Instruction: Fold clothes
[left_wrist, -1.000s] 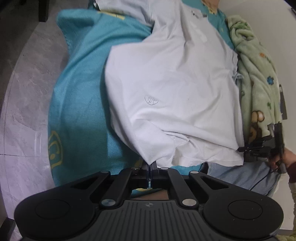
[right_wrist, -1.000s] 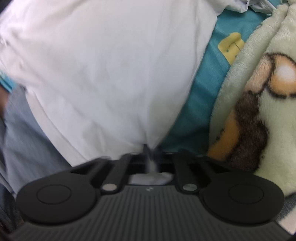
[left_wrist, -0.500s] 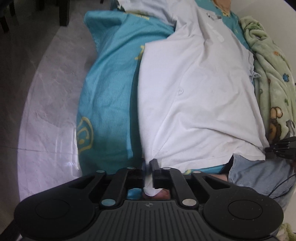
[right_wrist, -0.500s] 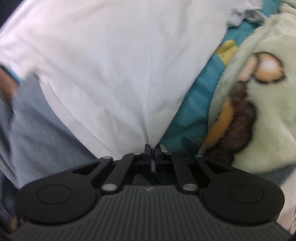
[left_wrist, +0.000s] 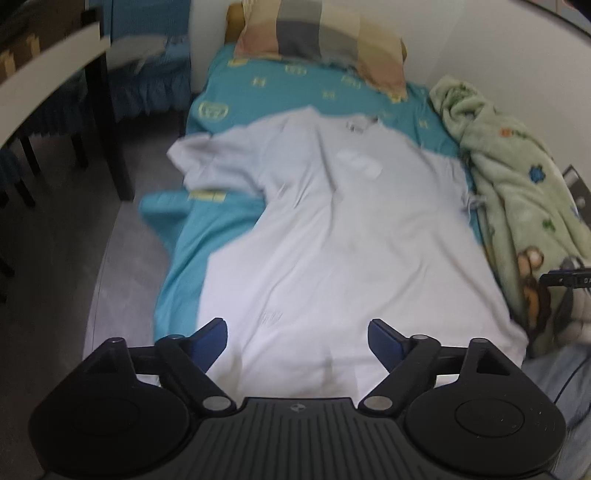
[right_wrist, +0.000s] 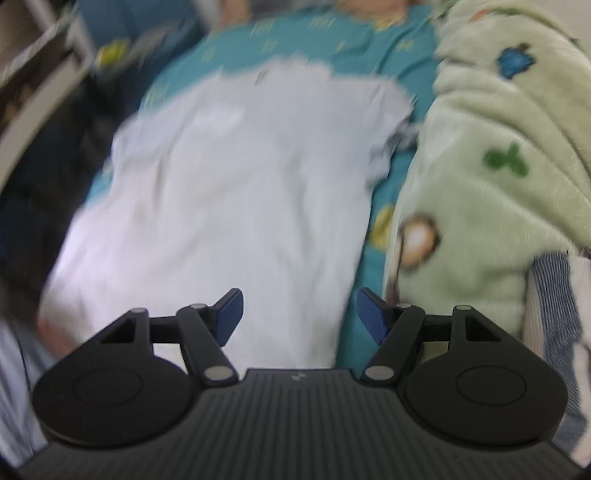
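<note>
White T-shirt (left_wrist: 332, 229) spread flat, collar end away, on teal bed sheet (left_wrist: 280, 88); lower hem nearest both cameras. One sleeve (left_wrist: 207, 162) reaching the bed's outer edge, toward the floor (left_wrist: 74, 240). Checked pillow (left_wrist: 317, 40) at the head of the bed. Green fleece blanket (left_wrist: 517, 206) bunched along the wall side, just beside the shirt's far edge.

Left hand-held gripper (left_wrist: 297, 341): jaws opening, wide apart, nothing between the pads; shirt hem lying below, not pinched. Right hand-held gripper (right_wrist: 297, 314): jaws likewise opening and apart, nothing clamped; shirt edge and a strip of sheet beneath. Right view heavily blurred; fine detail not readable.

Judged stage: garment laid out and released, no fold made yet.

Risks from here:
- Overhanging sleeve likely to drag the shirt off square, or slide toward the floor, if tugged from one side only.
- Fleece blanket close enough to be pinched together with the shirt's wall-side edge.
- Soft sheet underneath liable to be caught with the shirt cloth in a low pinch, pulling bedding into the fold.
- Creases across the middle likely to be trapped if folded unsmoothed.

Containers: none in view; nothing to report as contents.
</note>
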